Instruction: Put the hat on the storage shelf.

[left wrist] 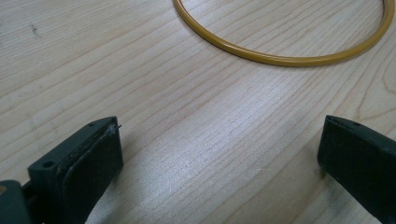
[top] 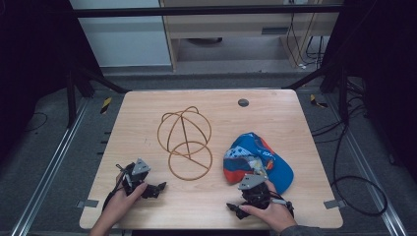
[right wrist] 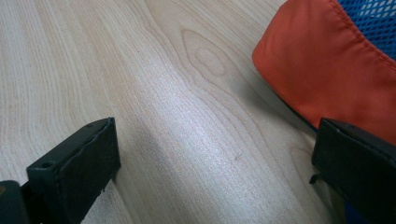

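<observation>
cap [top: 257, 163] at lower right of high view, wire stand [top: 186, 142] at centre. both claws released, right gripper [top: 239, 208] just beside orange brim [right wrist: 327, 70] (soft fabric). risk: pinching one layer, snagging wire, tipping stand. left gripper [top: 156, 189] idle.

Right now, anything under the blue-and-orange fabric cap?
The blue-and-orange fabric cap lies crumpled on the light wooden table; bare wood around it. Whatever is beneath stays covered.
</observation>
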